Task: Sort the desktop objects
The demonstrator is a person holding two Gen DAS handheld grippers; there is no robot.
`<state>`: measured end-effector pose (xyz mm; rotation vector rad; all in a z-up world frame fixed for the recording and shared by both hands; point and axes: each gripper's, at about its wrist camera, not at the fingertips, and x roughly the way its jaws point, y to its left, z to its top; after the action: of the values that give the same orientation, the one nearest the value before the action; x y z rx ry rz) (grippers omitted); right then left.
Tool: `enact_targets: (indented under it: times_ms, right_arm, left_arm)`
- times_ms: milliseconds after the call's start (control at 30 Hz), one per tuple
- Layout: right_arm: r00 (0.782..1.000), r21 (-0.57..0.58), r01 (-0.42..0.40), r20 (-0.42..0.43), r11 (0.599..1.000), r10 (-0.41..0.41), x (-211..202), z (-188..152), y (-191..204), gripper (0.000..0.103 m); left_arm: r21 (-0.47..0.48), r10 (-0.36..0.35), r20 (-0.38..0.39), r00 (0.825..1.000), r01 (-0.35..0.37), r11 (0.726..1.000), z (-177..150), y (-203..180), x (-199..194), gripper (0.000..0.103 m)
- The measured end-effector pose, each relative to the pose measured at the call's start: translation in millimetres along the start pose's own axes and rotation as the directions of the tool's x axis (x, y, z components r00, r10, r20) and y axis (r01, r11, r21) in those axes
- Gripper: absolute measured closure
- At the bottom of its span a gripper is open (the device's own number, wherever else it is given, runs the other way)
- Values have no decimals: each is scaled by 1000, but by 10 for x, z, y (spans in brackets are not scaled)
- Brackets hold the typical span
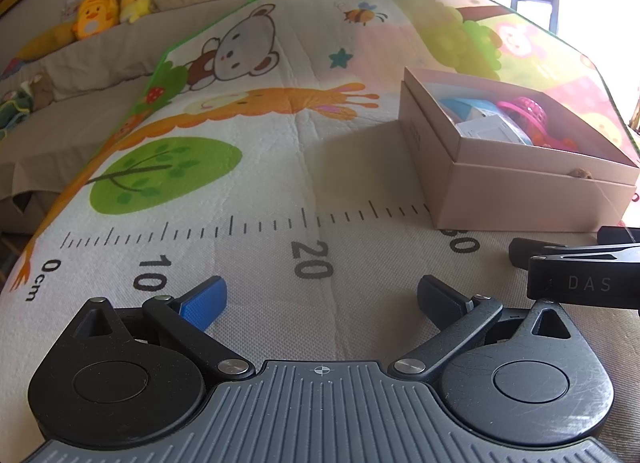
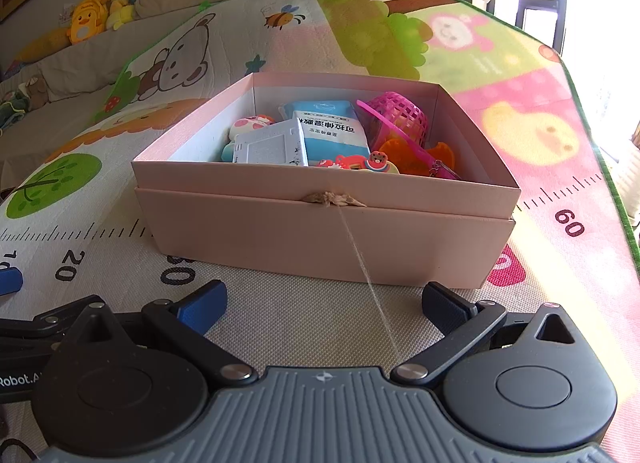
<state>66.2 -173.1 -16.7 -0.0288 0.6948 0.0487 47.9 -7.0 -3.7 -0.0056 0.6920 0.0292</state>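
Pink box (image 2: pixel 320 219) sat on the cartoon play mat (image 2: pixel 532 111), already holding the sorted things: a blue wipes packet (image 2: pixel 332 131), a pink mesh basket (image 2: pixel 400 115), a white card (image 2: pixel 272 147). It lay straight ahead of the right tool (image 2: pixel 324 303), its long front wall running crosswise, while from the left tool (image 1: pixel 322 299) it lay forward and off to the right, so the right hand was judged nearer. Both tools were spread apart and held nothing. Only the right view looked down into the box; the left view showed bare mat along the printed ruler (image 1: pixel 240 227), with no loose item in sight.
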Motion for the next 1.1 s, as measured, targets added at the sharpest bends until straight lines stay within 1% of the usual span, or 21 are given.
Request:
enact_targets:
  times_ms: [167, 633, 1100]
  right_arm:
    - [1000, 2, -1, 0, 1000, 1, -6, 0, -3, 0]
    - [1000, 1, -1, 0, 1000, 1, -7, 2, 0, 0]
    - [1000, 1, -1, 0, 1000, 1, -7, 3, -6, 0]
  left_arm:
    - [-10, -17, -4, 1000, 17, 1000, 0, 23, 5, 0]
    - [-14, -21, -21, 1000, 21, 1000, 23, 44, 31, 0]
    - [-16, -21, -12, 1000, 21, 1000, 19, 40, 26, 0]
